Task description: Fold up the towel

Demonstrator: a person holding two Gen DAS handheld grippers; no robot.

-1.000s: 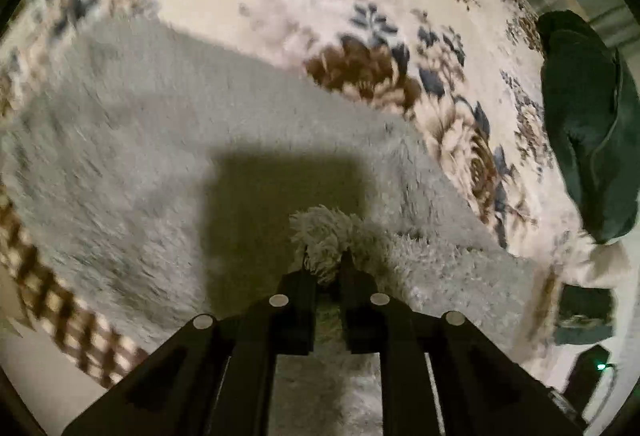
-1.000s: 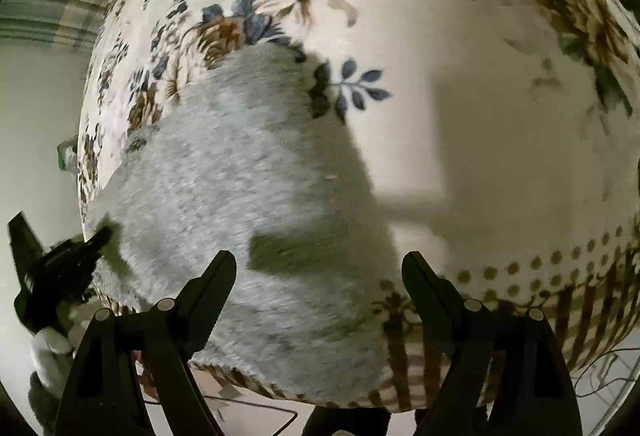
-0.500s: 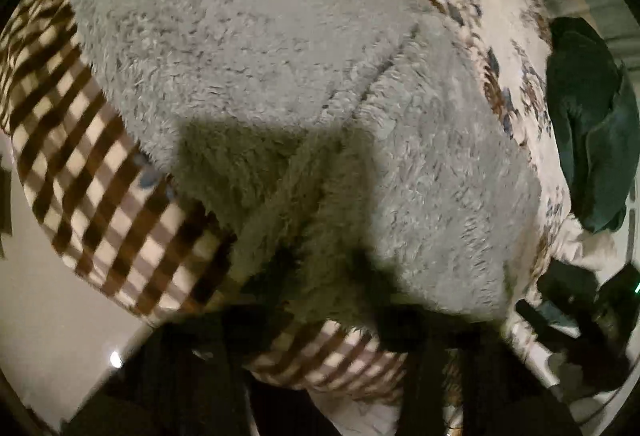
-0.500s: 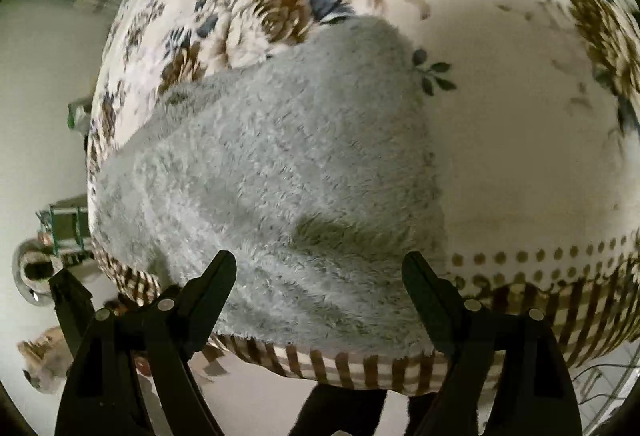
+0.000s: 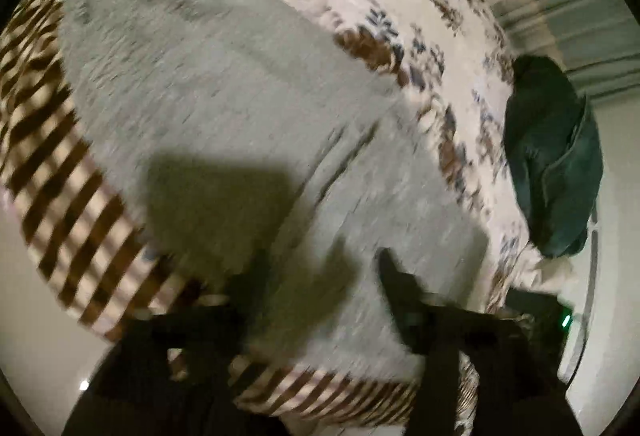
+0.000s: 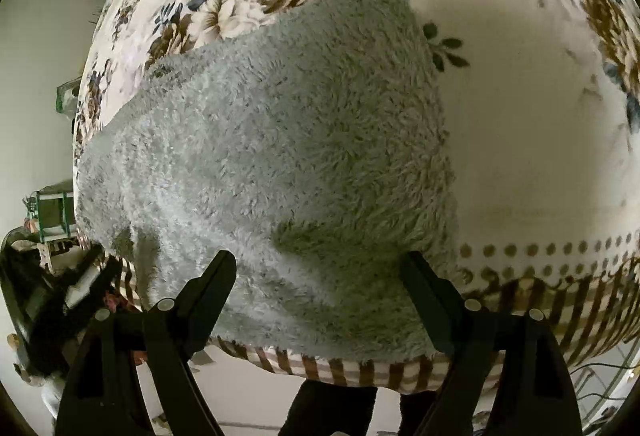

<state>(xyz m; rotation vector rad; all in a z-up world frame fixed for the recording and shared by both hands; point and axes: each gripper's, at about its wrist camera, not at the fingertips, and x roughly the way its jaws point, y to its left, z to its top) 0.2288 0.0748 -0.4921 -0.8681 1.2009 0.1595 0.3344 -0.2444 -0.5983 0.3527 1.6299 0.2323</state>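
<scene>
A fluffy grey towel (image 6: 280, 156) lies folded over on a floral bedspread (image 6: 520, 116), reaching the striped front edge. In the left wrist view the towel (image 5: 224, 84) shows a fold line across it, blurred by motion. My left gripper (image 5: 320, 264) hovers open over the towel's near part with nothing between its fingers. Also open is my right gripper (image 6: 320, 264), held above the towel's near edge, its fingers spread wide and empty. The left gripper (image 6: 52, 296) appears dark at the far left of the right wrist view.
A dark green cloth bundle (image 5: 556, 160) lies on the bed's right side in the left wrist view. The bedspread's brown striped border (image 5: 72, 196) hangs over the front edge, pale floor below. Curtains (image 5: 560, 8) stand behind.
My left gripper let go of the towel corner it was pinching and now stands open, pulled back toward the bed edge. The towel lies folded over. The right gripper came slightly closer.
</scene>
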